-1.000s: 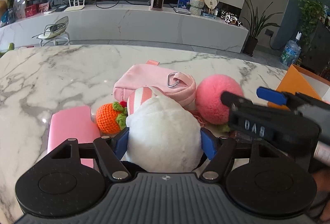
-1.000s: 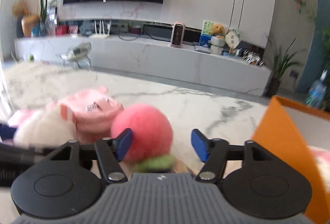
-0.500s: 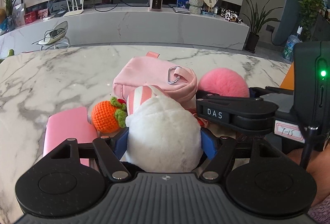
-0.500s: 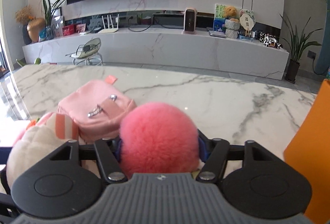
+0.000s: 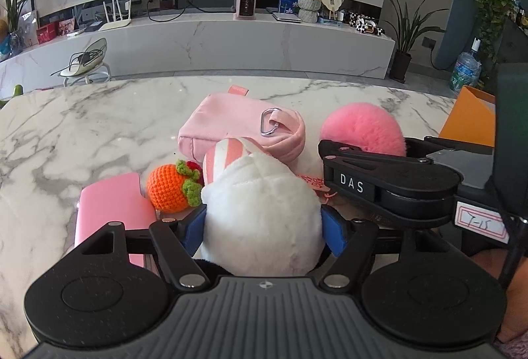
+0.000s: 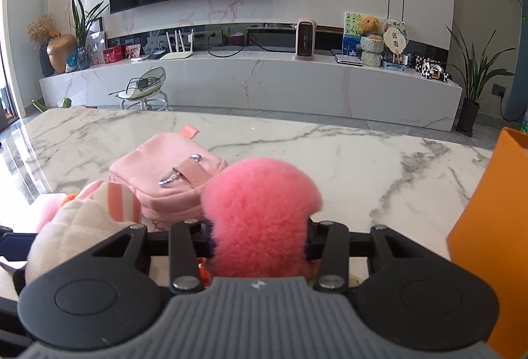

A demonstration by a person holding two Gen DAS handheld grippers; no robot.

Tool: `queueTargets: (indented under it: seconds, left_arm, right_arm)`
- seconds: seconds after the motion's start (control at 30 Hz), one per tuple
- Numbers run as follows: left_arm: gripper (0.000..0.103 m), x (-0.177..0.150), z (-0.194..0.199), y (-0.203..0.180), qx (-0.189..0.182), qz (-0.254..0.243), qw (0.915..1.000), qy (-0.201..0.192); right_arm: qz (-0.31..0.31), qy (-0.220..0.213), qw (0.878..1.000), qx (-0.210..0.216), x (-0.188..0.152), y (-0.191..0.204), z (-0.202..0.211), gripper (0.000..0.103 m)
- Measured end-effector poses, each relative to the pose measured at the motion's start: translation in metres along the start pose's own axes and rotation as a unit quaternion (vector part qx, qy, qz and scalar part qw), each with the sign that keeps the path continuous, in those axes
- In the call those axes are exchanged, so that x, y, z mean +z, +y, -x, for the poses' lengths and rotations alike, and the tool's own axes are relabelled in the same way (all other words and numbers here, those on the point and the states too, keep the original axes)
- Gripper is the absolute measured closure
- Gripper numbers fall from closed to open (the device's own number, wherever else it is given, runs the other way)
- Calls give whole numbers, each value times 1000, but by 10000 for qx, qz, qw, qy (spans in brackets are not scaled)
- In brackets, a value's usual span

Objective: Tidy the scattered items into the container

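Both grippers are down on the marble worktop (image 6: 363, 161). The left gripper (image 5: 262, 227) has its jaws pressed to either side of the white plush toy (image 5: 260, 210). The right gripper (image 6: 259, 243) has just been closing its jaws, which now squeeze the fluffy pink pompom (image 6: 260, 210) between them. The pink pouch (image 5: 231, 121) lies just behind both, and the orange container (image 6: 495, 227) stands at the right.

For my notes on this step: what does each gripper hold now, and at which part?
Left gripper: white plush toy, pinched across its body. Right gripper: pink pompom, jaws just closing, squeezing its lower sides.
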State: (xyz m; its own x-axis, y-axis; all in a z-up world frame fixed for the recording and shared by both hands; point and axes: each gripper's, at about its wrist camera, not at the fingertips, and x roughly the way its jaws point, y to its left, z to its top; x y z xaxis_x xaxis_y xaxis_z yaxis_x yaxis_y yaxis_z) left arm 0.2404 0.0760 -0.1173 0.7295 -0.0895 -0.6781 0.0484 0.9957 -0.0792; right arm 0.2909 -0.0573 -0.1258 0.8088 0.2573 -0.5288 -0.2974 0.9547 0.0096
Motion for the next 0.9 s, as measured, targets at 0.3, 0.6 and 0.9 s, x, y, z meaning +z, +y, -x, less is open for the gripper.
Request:
queueTargets:
  seconds: [0.3,0.6,0.9]
  left_arm:
    - [21,8,47,-13,-68,-132,9993,-337]
    - [21,18,105,-38,-148,-288,9966,-760]
    - [21,22,155,-84,-298,-706,9896,-1213]
  right_arm:
    - [19,-436,9990,-59,19,4,68,57]
    - [-75,-1007,9947,-196,34,1,154,57]
    - [-267,-1605,9856,-472,36,-22,237,57]
